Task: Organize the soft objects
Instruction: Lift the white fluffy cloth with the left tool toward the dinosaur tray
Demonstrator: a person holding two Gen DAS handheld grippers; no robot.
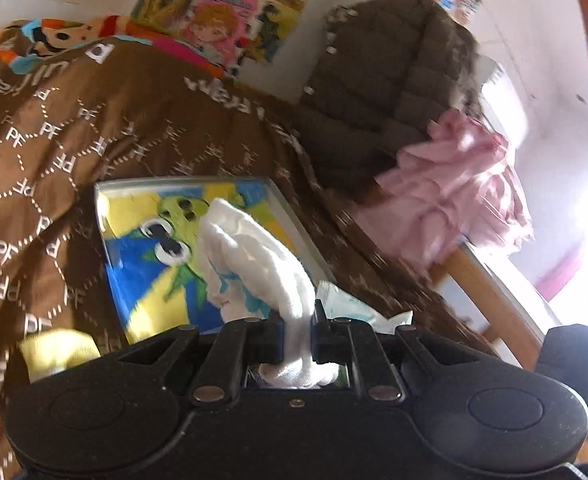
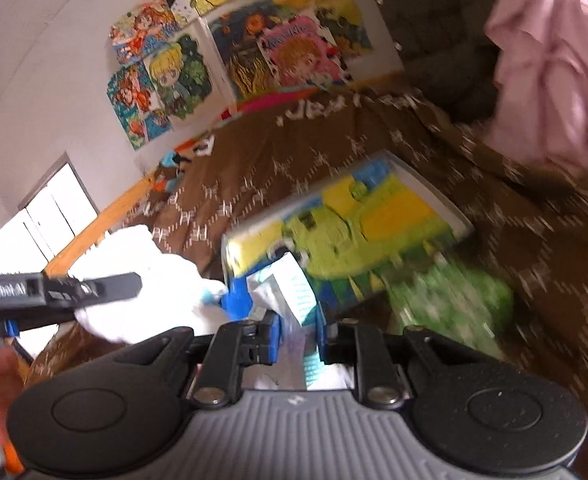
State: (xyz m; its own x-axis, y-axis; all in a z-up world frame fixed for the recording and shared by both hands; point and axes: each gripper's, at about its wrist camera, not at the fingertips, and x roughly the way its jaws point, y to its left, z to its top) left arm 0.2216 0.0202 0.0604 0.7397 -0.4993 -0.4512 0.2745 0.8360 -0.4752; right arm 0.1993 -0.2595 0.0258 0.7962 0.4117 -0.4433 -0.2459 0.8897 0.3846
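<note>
So both my grippers are pinching cloth over the brown bedspread. My left gripper is clamped on a white sock, which hangs above the colourful frog-print towel in its grey tray. My right gripper is squeezed on a white-and-teal piece of fabric, too blurry to name. Pink garment sits beside the dark quilted jacket.

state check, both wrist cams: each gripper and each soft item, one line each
left gripper: shut on white sock
white sock: pinched, hanging over tray
right gripper: shut on white-and-teal cloth
white-and-teal cloth: pinched, bunched
tray: flat on brown bedspread
pink garment: crumpled at bed edge
brown jacket: slumped behind it
</note>
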